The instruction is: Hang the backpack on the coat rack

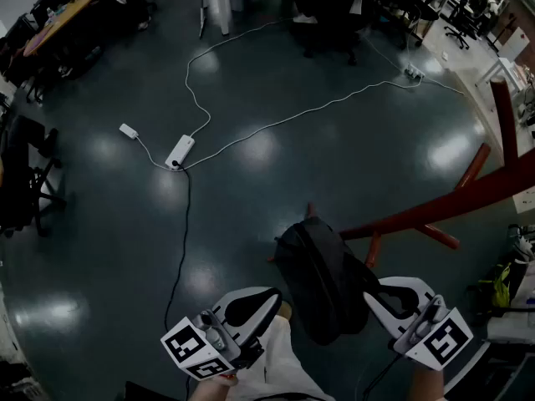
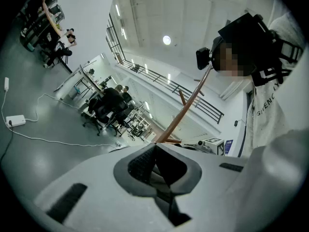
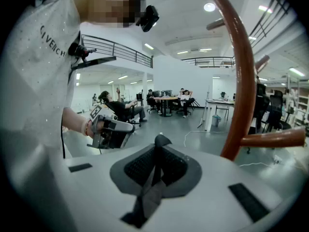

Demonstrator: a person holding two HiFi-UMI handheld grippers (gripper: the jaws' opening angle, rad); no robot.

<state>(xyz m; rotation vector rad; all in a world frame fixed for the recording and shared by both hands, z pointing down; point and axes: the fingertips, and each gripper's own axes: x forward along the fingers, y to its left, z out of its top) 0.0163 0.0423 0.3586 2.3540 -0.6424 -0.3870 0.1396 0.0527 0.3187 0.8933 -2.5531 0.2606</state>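
The left gripper (image 1: 266,301) and the right gripper (image 1: 376,295) each have a smooth white moulded shell. The inner jaw faces carry black ribbed pads (image 3: 137,164) in a grey surround, with black rectangular slots behind them on either side. A marker cube (image 1: 196,351) with black-and-white square codes sits at the rear of each shell. The operator wears a white T-shirt (image 3: 34,62) with dark chest lettering and a black head-mounted camera (image 3: 150,16).

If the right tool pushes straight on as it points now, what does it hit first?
Probably nothing near: the right tool, shut on a strap, aims at open floor. The coat rack stands right of that line, though depth is unclear.
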